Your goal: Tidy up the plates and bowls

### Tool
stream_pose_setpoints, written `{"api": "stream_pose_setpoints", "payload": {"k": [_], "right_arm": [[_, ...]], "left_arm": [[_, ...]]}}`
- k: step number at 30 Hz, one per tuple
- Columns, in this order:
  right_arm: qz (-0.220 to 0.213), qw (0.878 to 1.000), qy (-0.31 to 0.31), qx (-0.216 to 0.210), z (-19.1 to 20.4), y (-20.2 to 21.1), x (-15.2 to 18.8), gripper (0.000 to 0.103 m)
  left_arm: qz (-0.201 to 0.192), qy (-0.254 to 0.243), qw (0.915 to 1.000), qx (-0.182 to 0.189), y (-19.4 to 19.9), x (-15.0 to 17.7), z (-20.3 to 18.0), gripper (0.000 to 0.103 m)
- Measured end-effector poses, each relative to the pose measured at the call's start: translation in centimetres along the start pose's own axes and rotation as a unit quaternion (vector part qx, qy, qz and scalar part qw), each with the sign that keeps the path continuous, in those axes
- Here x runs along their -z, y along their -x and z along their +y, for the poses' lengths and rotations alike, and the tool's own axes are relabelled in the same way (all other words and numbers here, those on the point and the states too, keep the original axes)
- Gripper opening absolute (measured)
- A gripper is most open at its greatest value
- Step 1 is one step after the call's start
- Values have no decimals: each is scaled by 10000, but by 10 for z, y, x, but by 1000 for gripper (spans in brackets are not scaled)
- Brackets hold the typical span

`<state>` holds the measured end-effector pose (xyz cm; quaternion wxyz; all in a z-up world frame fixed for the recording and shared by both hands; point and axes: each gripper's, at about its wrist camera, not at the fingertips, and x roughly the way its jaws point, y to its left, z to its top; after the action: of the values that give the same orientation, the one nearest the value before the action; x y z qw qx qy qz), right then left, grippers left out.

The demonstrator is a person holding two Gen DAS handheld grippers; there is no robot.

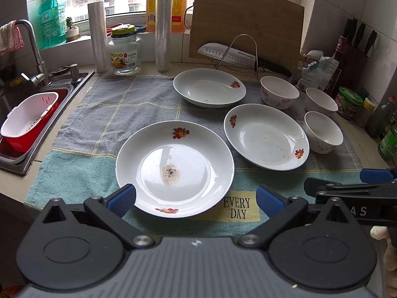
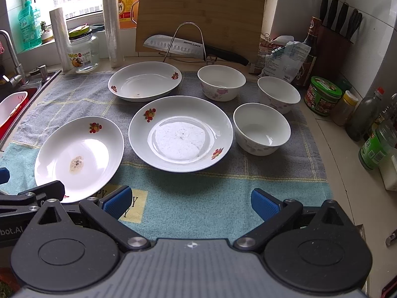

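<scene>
Where window light falls, a towel covers the counter.

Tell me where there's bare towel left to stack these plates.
The widest free patch is the left side of the towel, between the sink and the far plate. Another strip lies in front of the middle plate, ahead of the right gripper. The right edge is crowded: three bowls sit beside bottles.
</scene>
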<state>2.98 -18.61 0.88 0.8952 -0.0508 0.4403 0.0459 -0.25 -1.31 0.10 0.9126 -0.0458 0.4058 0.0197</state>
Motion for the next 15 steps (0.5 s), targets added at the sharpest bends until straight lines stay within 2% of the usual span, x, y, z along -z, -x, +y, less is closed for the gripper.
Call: {"api": "stream_pose_setpoints", "payload": {"k": [9,15], "right_arm": [[-160,9993,209,-271,-8,-9,-5,103],[-307,9957,477,-736,-13,-25,-6,103]], "left_arm": [[-145,81,9998,67,-3,-2,-6,102],[-246,176,9995,19,-5,-3,-11,102]]}}
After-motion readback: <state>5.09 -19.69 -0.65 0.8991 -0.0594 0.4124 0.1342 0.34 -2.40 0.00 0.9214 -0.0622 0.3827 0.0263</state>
